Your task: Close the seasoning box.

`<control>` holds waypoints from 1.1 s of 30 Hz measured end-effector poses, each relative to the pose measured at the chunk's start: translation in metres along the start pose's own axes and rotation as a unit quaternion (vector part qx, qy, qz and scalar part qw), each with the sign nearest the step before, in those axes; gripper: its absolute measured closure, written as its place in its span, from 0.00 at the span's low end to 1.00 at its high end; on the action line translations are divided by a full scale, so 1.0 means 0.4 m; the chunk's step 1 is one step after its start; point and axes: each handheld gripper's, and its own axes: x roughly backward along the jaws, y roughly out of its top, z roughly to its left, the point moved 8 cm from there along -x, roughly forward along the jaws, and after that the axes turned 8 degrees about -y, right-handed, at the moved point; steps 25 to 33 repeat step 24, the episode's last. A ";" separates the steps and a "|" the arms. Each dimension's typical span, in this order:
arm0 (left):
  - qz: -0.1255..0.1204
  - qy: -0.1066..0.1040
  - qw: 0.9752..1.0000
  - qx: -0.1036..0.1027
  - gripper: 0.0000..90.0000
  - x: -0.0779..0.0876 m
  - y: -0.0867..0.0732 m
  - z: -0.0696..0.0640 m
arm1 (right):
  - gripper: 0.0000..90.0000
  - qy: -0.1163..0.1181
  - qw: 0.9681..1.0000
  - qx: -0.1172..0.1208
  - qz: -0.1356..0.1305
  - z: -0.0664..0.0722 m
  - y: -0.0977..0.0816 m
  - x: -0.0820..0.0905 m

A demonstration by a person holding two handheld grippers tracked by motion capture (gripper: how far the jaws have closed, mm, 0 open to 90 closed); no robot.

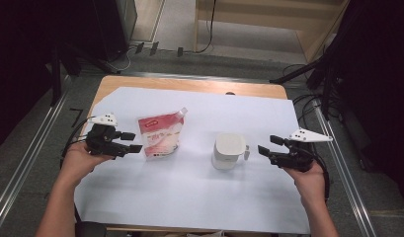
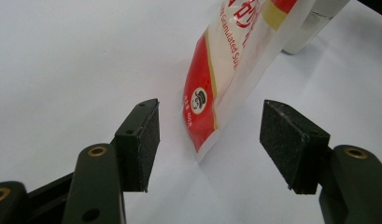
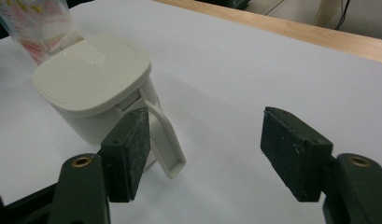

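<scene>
A red and white spouted pouch (image 1: pixel 161 133) stands on the white sheet, left of centre. My left gripper (image 1: pixel 131 141) is open just to its left, jaws pointing at it. In the left gripper view the pouch's lower corner (image 2: pixel 212 112) lies just beyond the gap between the jaws of the left gripper (image 2: pixel 209 142). A cream lidded container with a handle (image 1: pixel 229 150) stands right of centre. My right gripper (image 1: pixel 269 144) is open to its right. In the right gripper view the container (image 3: pixel 97 88) and its handle (image 3: pixel 167 140) sit by the left jaw of the right gripper (image 3: pixel 205 151).
A white sheet (image 1: pixel 199 197) covers most of the wooden table (image 1: pixel 189 85). Metal rails (image 1: pixel 26 163) run along both sides of the table, and dark stands and cables sit at the back corners. Bare sheet lies in front of both objects.
</scene>
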 end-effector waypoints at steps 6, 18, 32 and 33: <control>-0.001 0.001 1.000 0.001 0.43 0.000 0.000 0.000 | 0.34 0.000 1.000 -0.016 0.007 -0.025 -0.023 -0.002; 0.000 0.004 1.000 0.002 0.43 -0.003 -0.001 0.001 | 0.32 -0.004 1.000 -0.016 0.018 -0.039 -0.038 -0.011; -0.002 0.004 1.000 0.003 0.42 -0.004 -0.002 0.004 | 0.32 -0.006 1.000 -0.014 0.022 -0.037 -0.041 -0.016; -0.002 0.004 1.000 0.003 0.42 -0.004 -0.002 0.004 | 0.32 -0.006 1.000 -0.014 0.022 -0.037 -0.041 -0.016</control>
